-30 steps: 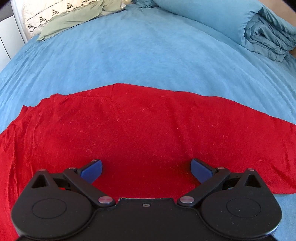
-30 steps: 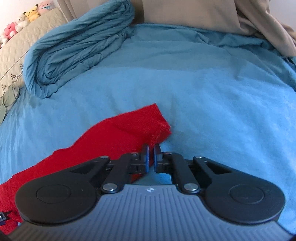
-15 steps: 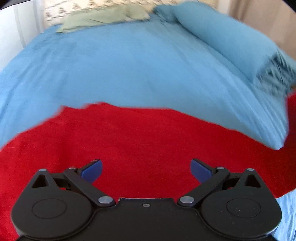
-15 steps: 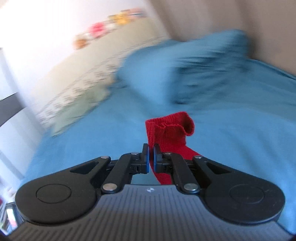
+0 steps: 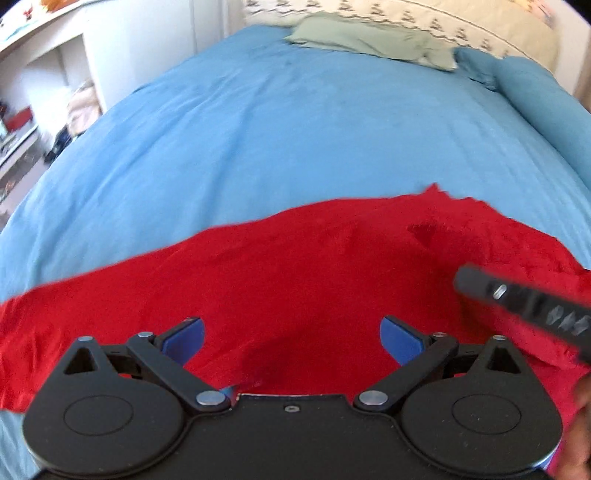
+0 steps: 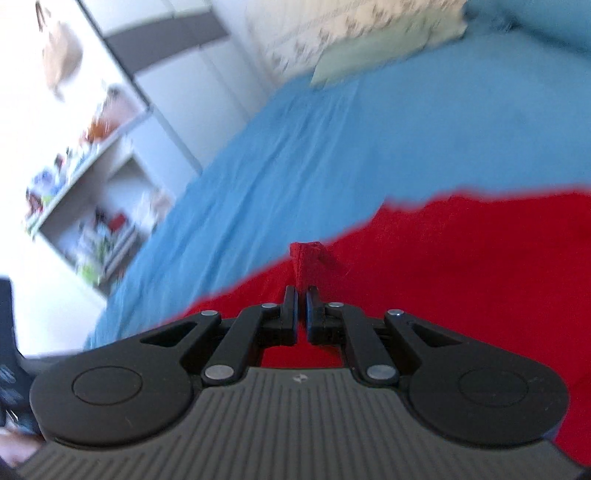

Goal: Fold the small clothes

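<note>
A red knit garment (image 5: pixel 295 273) lies spread on the blue bedsheet (image 5: pixel 295 140). My left gripper (image 5: pixel 291 338) is open and hovers low over the garment's near part, holding nothing. My right gripper (image 6: pixel 302 301) is shut on a corner of the red garment (image 6: pixel 308 258) and holds that corner over the rest of the cloth (image 6: pixel 461 266). The right gripper's body also shows at the right edge of the left wrist view (image 5: pixel 524 306), above the garment.
A green cloth (image 5: pixel 373 38) and a patterned pillow (image 5: pixel 406 18) lie at the head of the bed. A folded blue duvet (image 5: pixel 543 103) lies at the far right. White shelves (image 5: pixel 44 96) stand beyond the bed's left edge.
My right gripper has carried the red corner up and across over the garment, swinging to face the shelves. The left gripper has turned left and stayed open over the cloth.
</note>
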{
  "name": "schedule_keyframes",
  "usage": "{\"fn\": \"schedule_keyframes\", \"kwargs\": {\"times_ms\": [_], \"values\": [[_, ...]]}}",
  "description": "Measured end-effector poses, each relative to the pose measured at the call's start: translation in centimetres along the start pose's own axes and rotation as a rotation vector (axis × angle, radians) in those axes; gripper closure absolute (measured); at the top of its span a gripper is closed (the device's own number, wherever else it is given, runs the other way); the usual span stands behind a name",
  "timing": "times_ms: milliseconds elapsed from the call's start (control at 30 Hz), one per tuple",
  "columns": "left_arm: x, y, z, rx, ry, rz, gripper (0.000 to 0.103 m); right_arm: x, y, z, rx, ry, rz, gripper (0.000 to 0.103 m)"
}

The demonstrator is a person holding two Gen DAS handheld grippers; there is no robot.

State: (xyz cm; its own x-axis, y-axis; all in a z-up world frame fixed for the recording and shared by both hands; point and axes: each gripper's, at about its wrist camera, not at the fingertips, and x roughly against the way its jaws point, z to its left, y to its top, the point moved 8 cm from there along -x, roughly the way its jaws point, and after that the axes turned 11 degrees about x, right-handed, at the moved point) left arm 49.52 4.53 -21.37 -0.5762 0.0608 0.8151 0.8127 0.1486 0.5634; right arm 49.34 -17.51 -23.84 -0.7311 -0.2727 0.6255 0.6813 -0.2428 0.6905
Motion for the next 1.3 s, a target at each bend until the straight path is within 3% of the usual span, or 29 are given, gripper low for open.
{"fn": "schedule_keyframes", "kwargs": {"times_ms": [200,233,300,433,500,600,733,833,967,1067,1167,1200,1300], "values": [[-0.3,0.1,0.9,0.04,-0.044,0.001,0.0,-3.9,-3.6,0.8,0.011,-0.004,0.085,0.079],[-0.4,0.3,0.7,0.045,-0.054,-0.002,0.0,-3.7,-3.9,0.6,0.013,-0.018,0.091,0.074],[-0.3,0.4,0.6,0.058,-0.09,-0.004,0.0,-2.3,-5.3,-0.4,0.012,-0.035,0.089,0.048],[-0.2,0.5,-1.2,0.055,-0.169,0.015,0.0,1.1,-5.1,-3.0,0.08,-0.112,0.049,0.035],[-0.6,0.2,-2.6,0.029,-0.201,0.033,0.0,3.8,-4.9,-4.2,0.139,-0.162,0.021,0.018],[-2.0,-0.4,-4.5,-0.018,-0.208,0.045,0.002,7.4,-4.7,-6.3,0.184,-0.228,-0.015,0.007],[-3.6,-0.9,-6.6,-0.044,-0.226,0.062,0.017,10.5,-5.6,-8.7,0.199,-0.281,-0.009,0.007],[-4.2,-1.0,-7.5,-0.055,-0.239,0.055,0.021,11.3,-6.3,-10.7,0.197,-0.368,0.008,0.006],[-5.2,-0.8,-8.2,-0.106,-0.204,0.025,0.039,12.4,-7.2,-12.8,0.109,-0.359,0.002,0.006],[-5.8,-0.8,-8.8,-0.149,-0.191,0.025,0.048,12.6,-7.2,-13.2,0.119,-0.384,0.001,0.006],[-5.5,-1.0,-9.2,-0.174,-0.212,0.028,0.078,12.5,-7.2,-13.6,0.118,-0.393,-0.001,0.006],[-5.5,-1.1,-9.3,-0.176,-0.219,0.034,0.097,12.5,-7.2,-13.6,0.112,-0.391,-0.004,0.006],[-5.3,-1.1,-9.5,-0.187,-0.213,0.028,0.098,12.4,-7.2,-13.5,0.108,-0.391,-0.006,0.006]]}}
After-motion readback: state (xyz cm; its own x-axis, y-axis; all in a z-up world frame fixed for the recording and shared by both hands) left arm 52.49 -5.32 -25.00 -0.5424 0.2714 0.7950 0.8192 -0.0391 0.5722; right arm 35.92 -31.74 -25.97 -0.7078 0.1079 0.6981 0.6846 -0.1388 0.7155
